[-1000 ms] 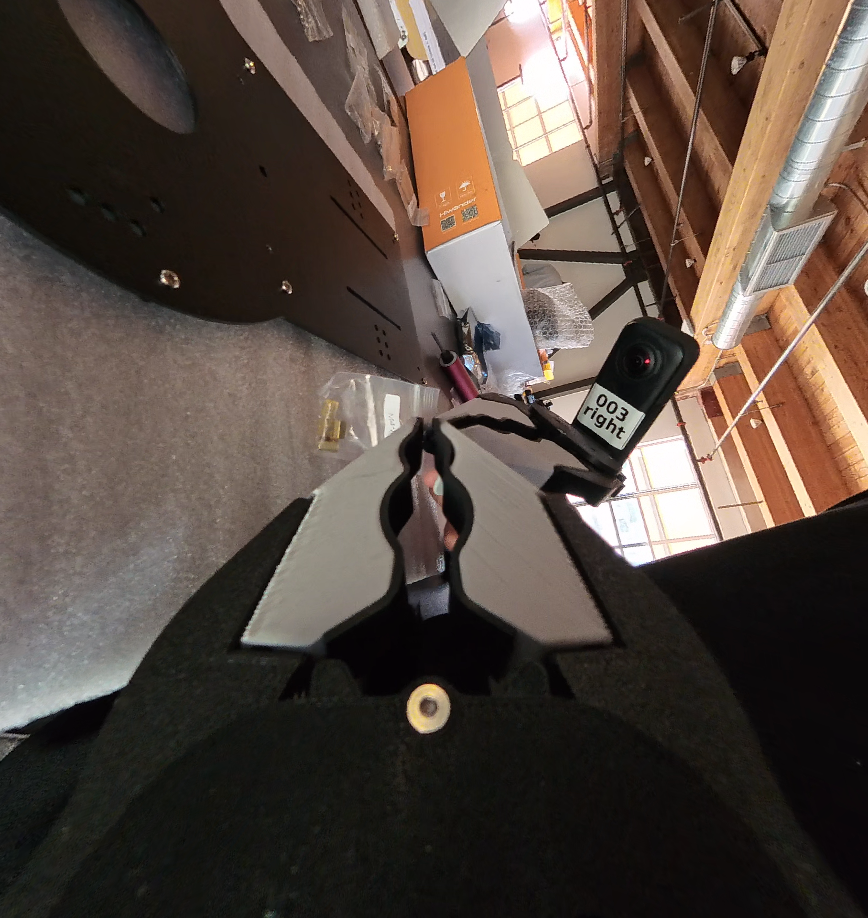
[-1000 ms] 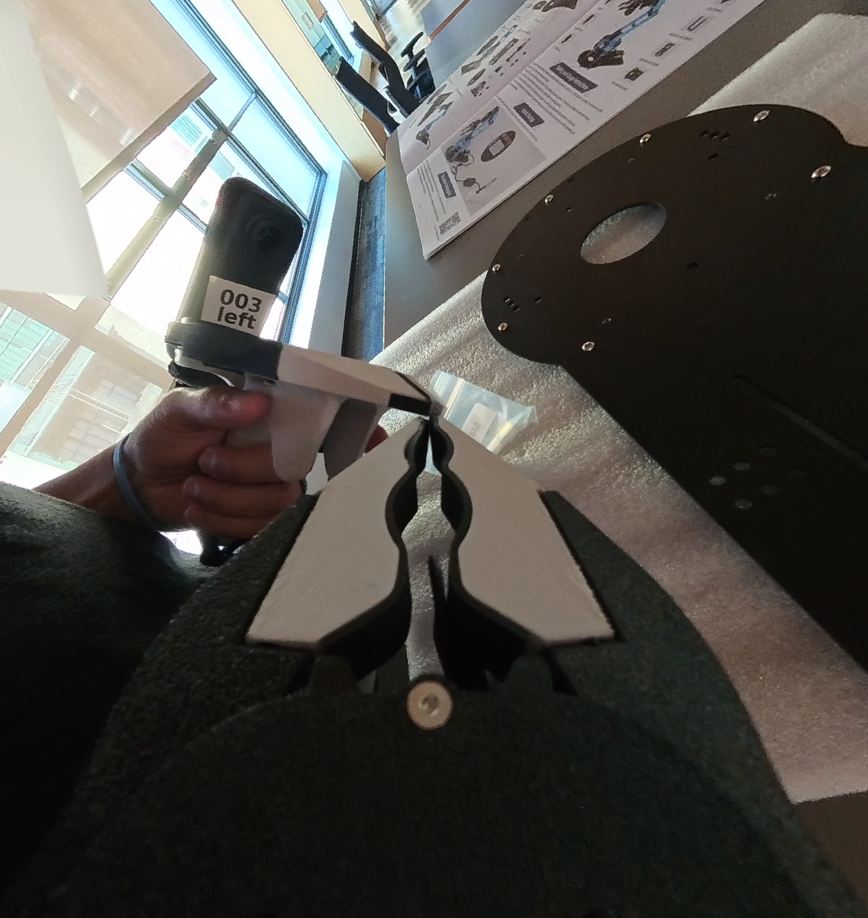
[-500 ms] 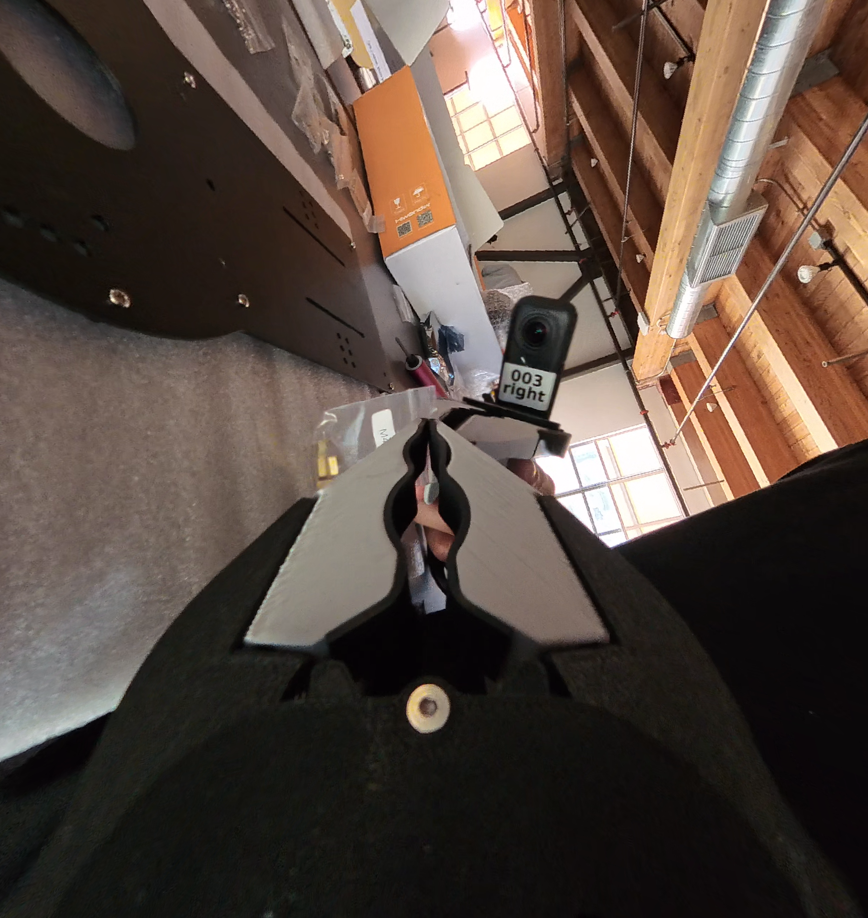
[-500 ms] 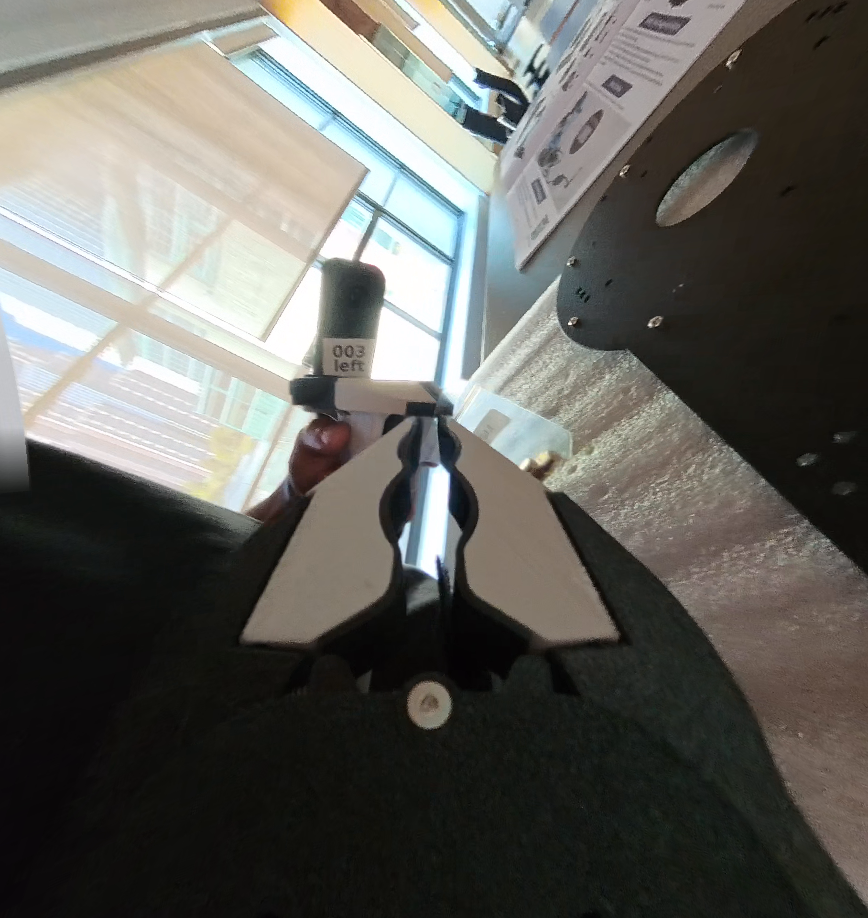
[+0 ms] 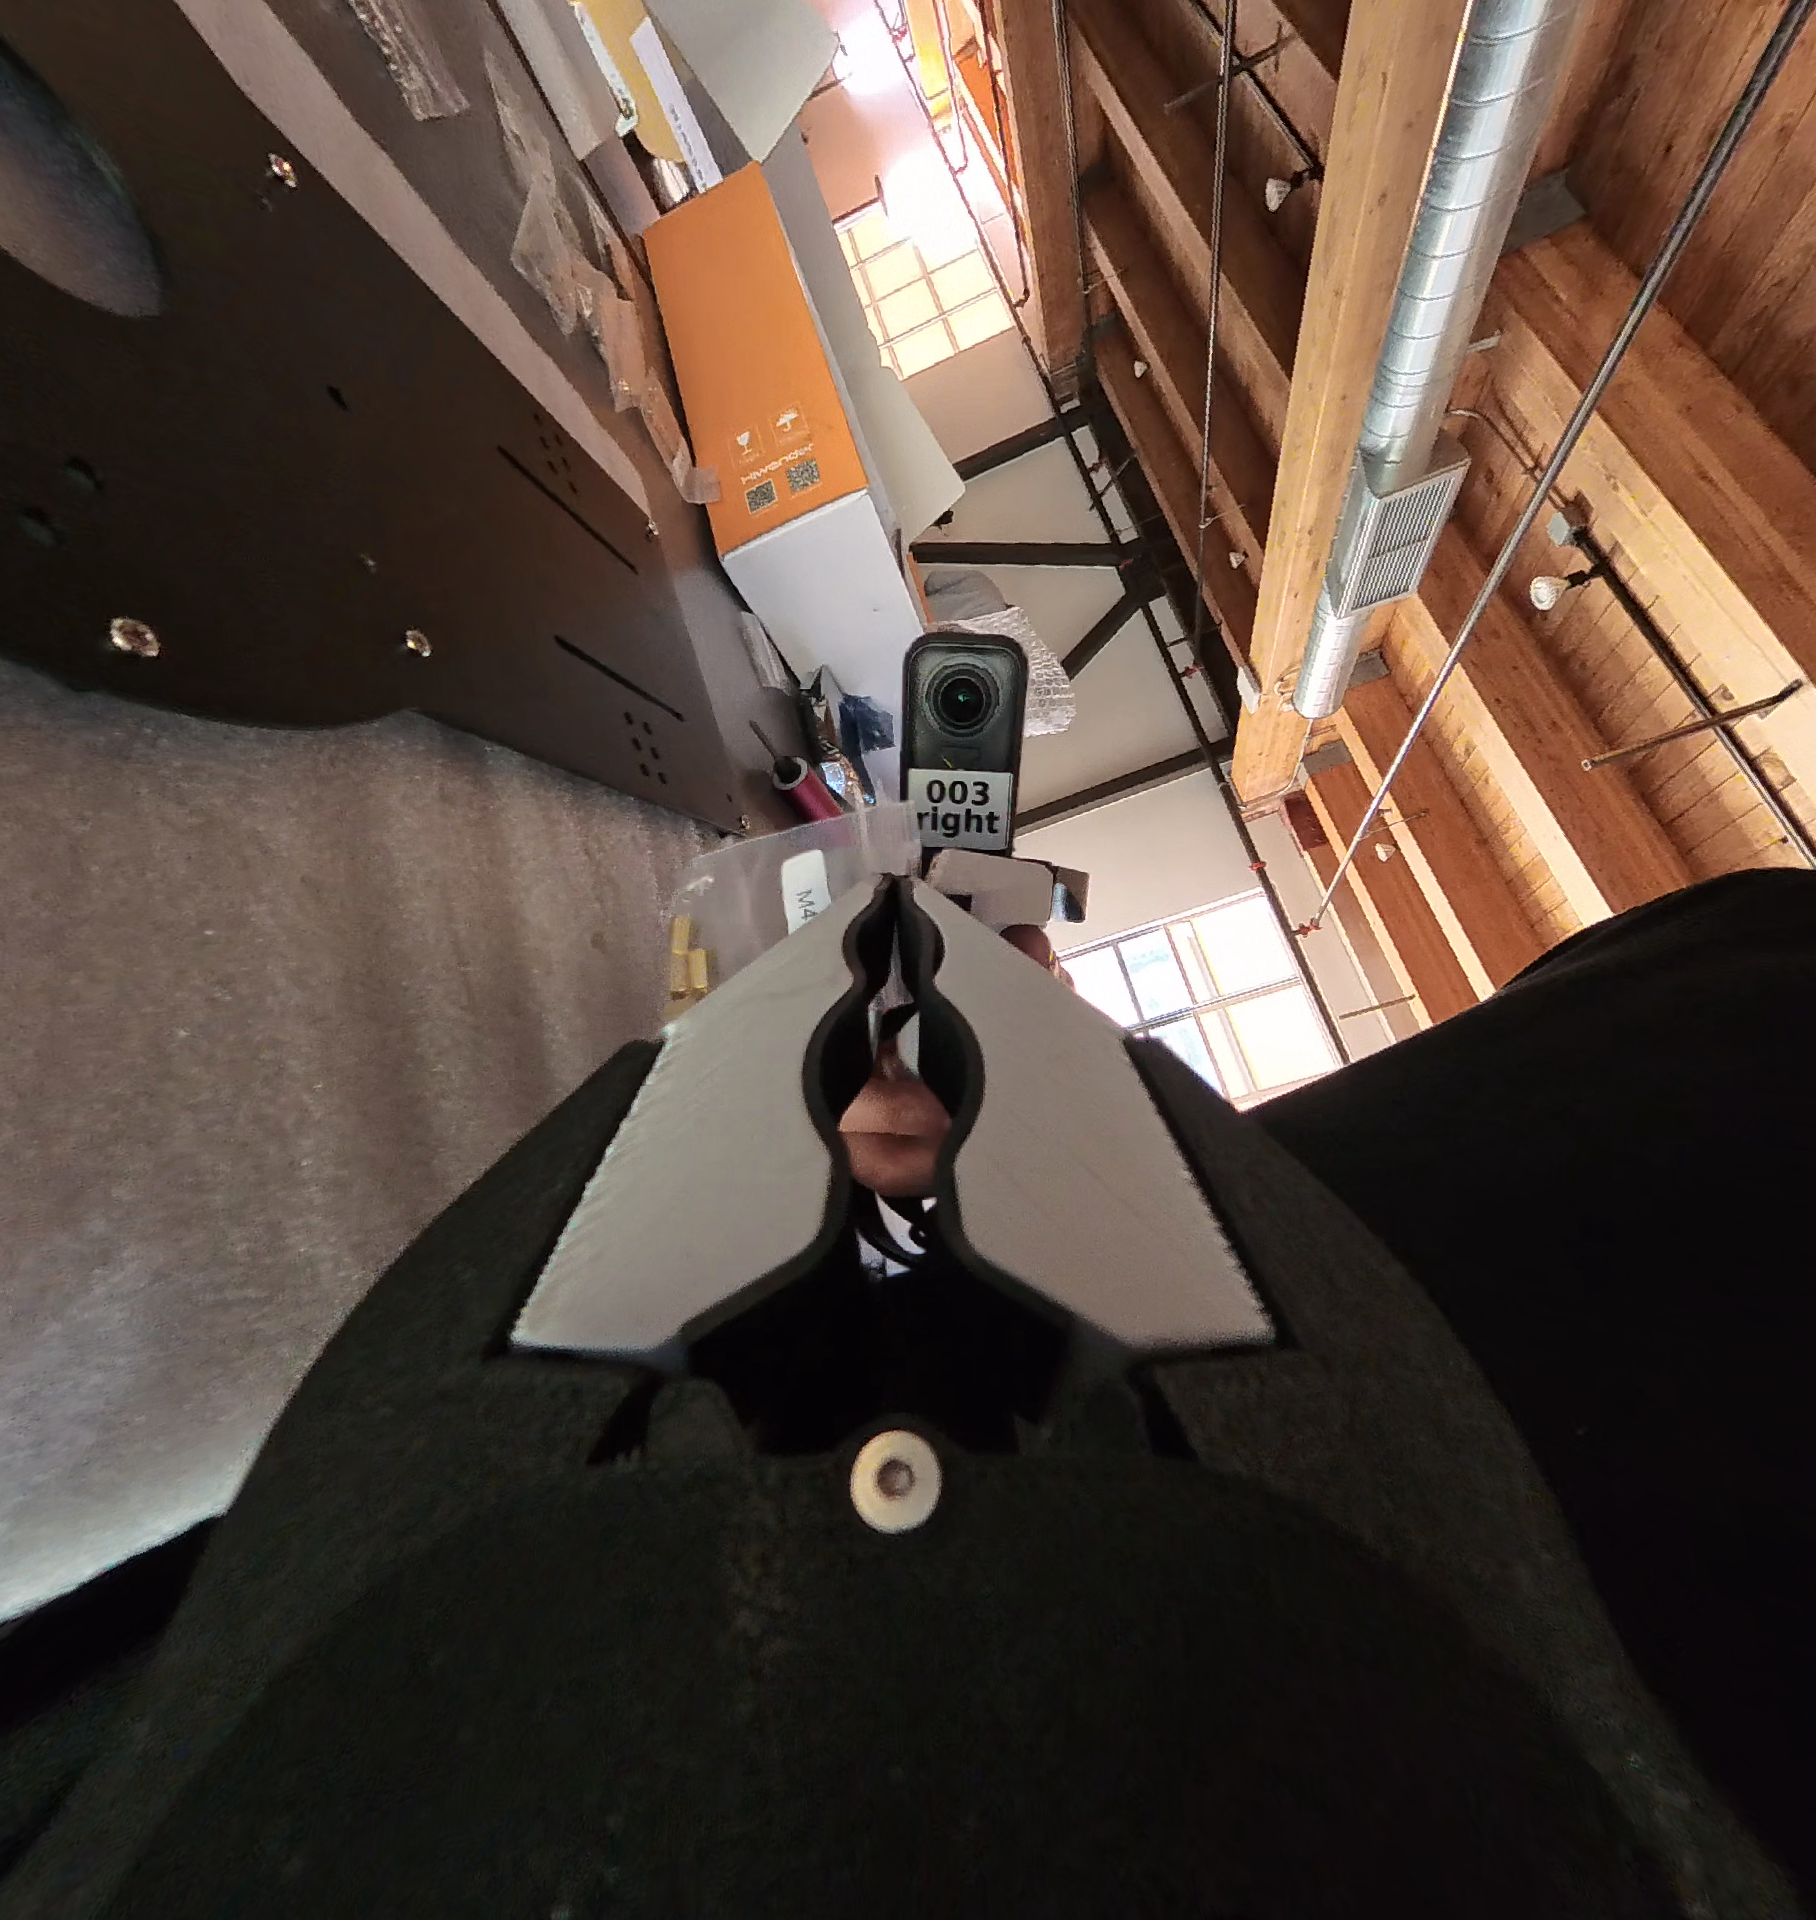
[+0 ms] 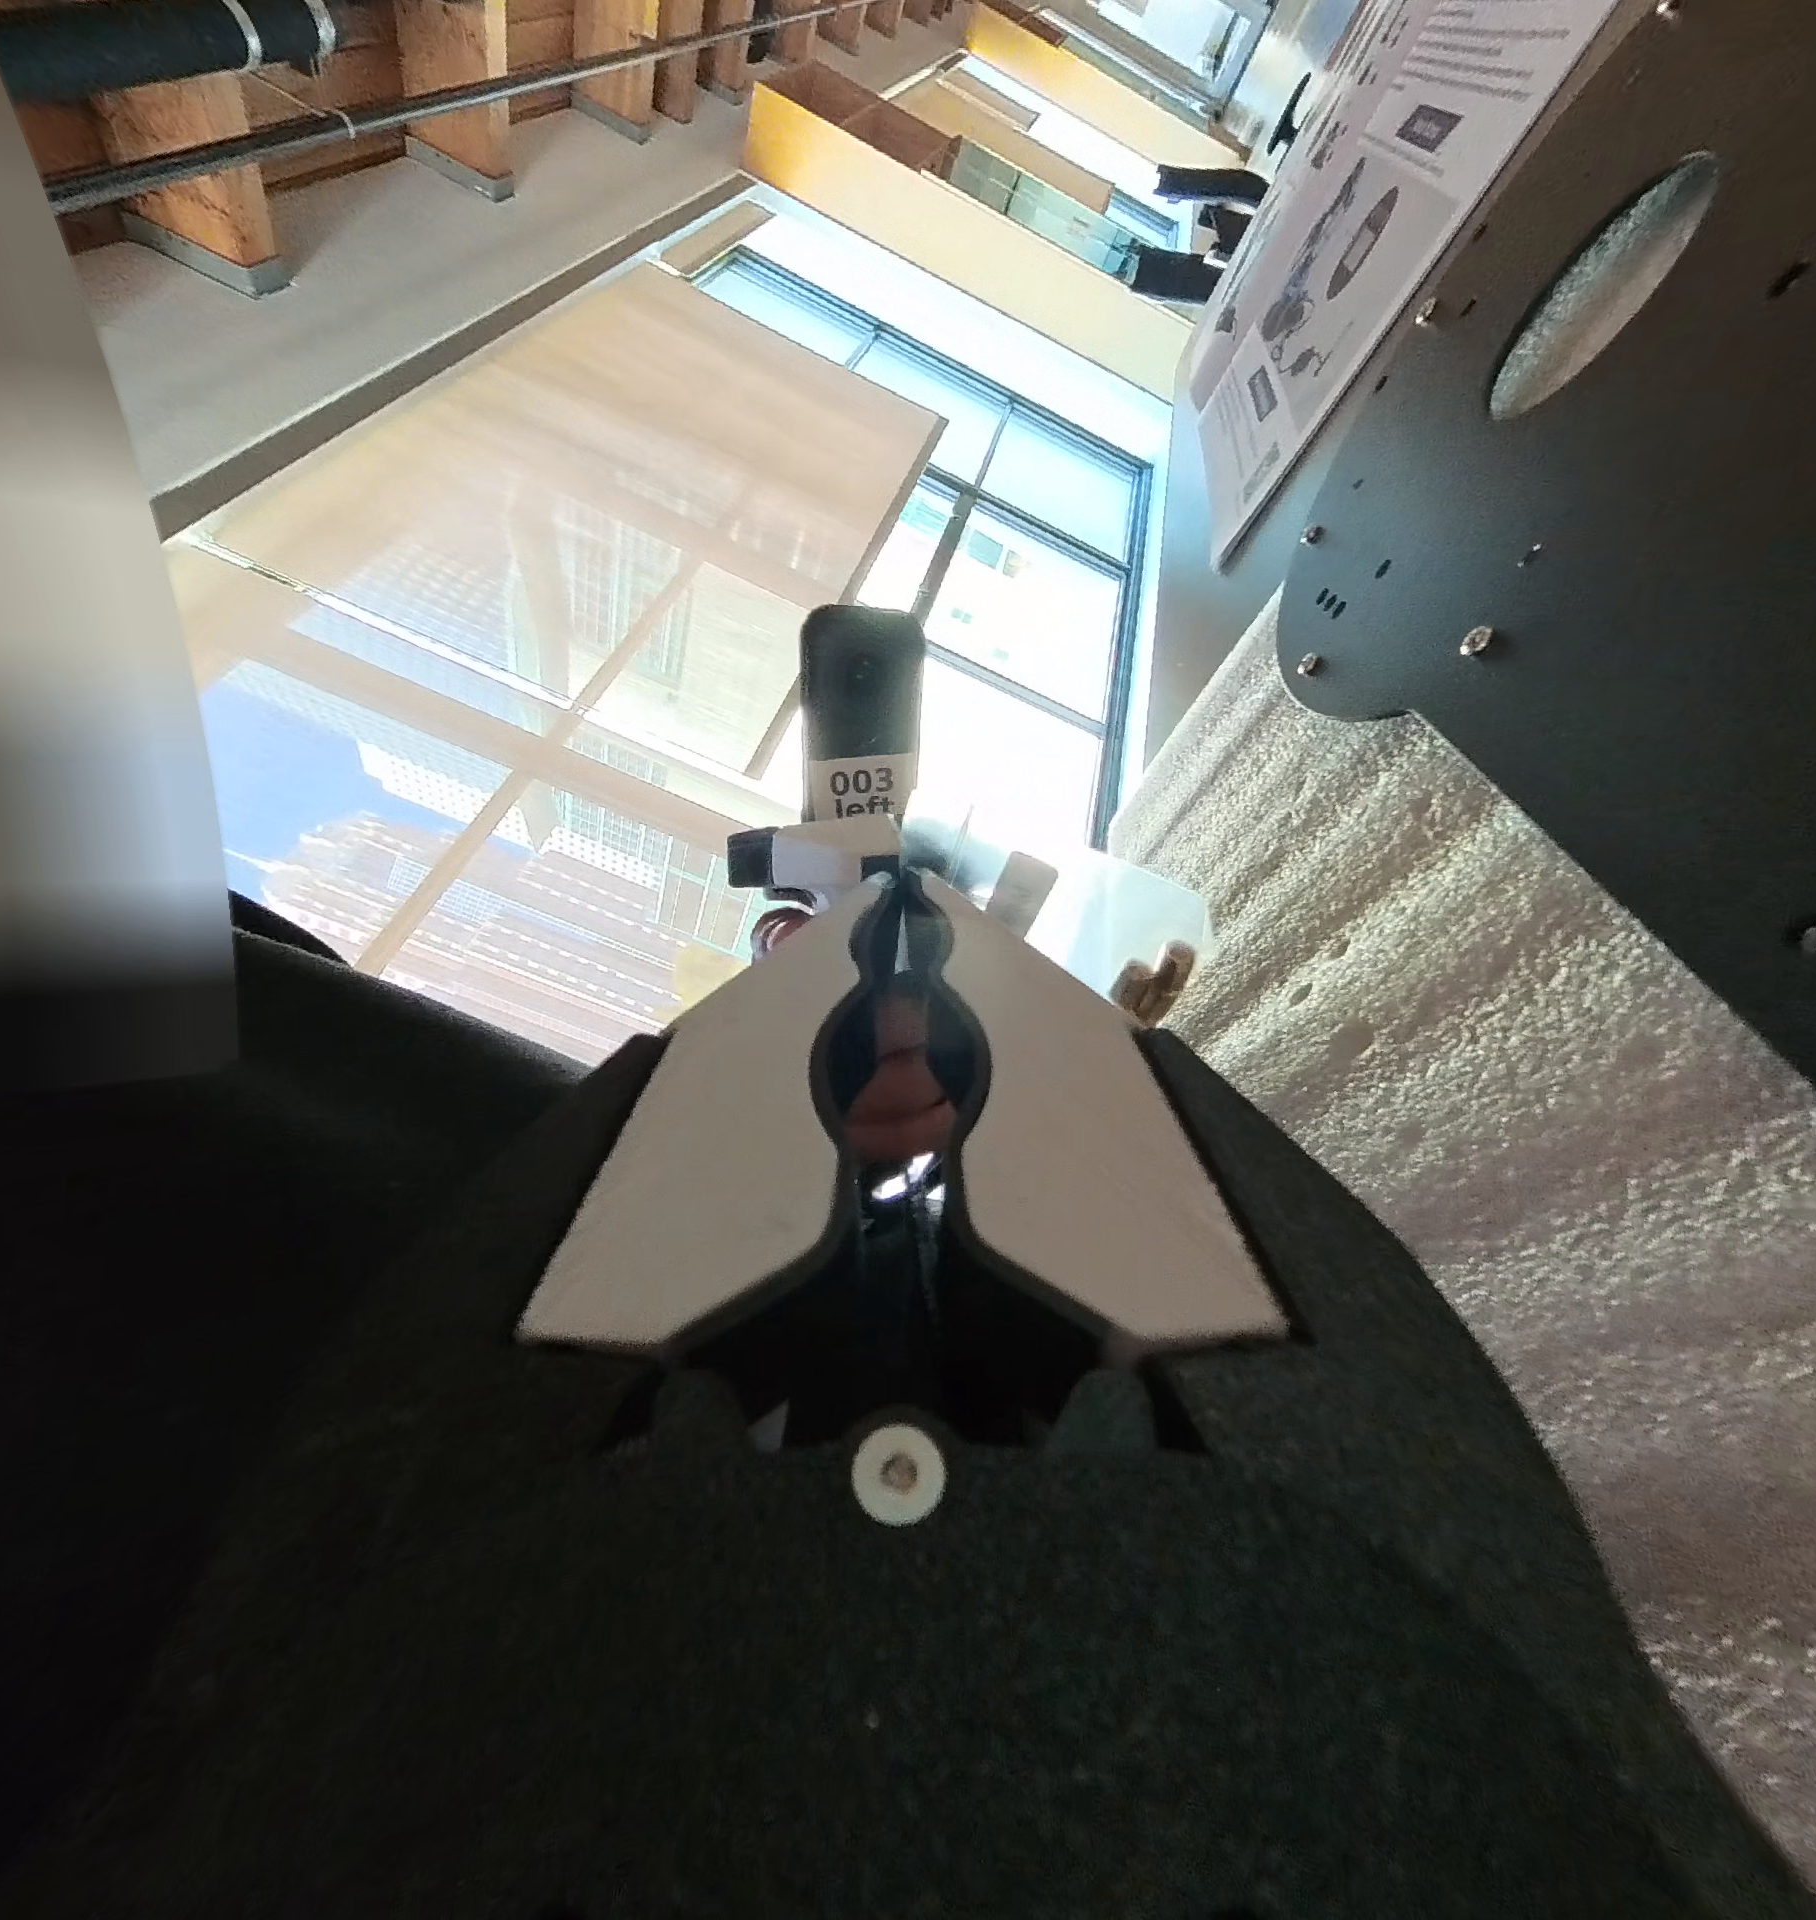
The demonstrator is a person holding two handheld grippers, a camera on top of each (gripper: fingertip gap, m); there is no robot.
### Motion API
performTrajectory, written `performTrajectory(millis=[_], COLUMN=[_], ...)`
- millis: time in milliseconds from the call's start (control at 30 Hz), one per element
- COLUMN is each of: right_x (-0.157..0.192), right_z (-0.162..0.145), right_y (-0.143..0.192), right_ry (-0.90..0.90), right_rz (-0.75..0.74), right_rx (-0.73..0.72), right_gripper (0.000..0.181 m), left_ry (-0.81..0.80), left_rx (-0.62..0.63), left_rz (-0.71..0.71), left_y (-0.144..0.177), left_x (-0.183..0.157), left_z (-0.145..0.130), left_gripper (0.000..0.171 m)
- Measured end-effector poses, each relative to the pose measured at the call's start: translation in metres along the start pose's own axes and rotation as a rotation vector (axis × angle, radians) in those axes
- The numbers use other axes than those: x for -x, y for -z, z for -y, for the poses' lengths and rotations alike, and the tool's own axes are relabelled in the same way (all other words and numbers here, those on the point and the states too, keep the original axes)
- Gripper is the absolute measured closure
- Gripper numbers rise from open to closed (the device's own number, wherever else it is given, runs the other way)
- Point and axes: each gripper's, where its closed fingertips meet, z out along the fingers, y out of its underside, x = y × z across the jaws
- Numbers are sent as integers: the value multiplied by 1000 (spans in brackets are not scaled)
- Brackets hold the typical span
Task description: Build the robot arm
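A small clear plastic bag [image 5: 779, 883] with brass standoffs [image 5: 691, 966] inside hangs just above the grey foam sheet [image 5: 260, 1039]. My left gripper [image 5: 896, 888] is shut on the bag's top edge. My right gripper [image 6: 899, 883] is shut on the same edge from the opposite side. The two grippers meet tip to tip and face each other. The bag [image 6: 1091, 904] and the brass parts [image 6: 1153, 977] also show in the right wrist view. The right gripper's camera [image 5: 961, 717] and the left gripper's camera [image 6: 860, 707] each stand just behind the tips.
A large black metal plate [image 5: 260, 416] with a round hole and small screws lies on the foam, and it also shows in the right wrist view [image 6: 1610, 520]. An orange and white box [image 5: 758, 343] and loose bags lie beyond it. A printed poster [image 6: 1340, 208] lies past the plate. The grippers are tip to tip, or close to it.
Both grippers have swung round to face each other head-on and tilted upward. The bag has come up off the foam between their tips.
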Motion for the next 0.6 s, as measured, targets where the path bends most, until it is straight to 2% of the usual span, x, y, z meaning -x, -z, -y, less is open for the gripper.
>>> performTrajectory(millis=[300,600], right_x=[10,16], right_z=[0,0], right_y=[1,2], right_ry=[-70,-95], right_rz=[85,133], right_rx=[-2,-11], right_gripper=[176,181], left_ry=[28,24], left_rx=[-2,-1], left_rz=[-50,-87], left_y=[1,2], left_x=[-6,-14], left_z=[-1,-1], left_gripper=[171,171])
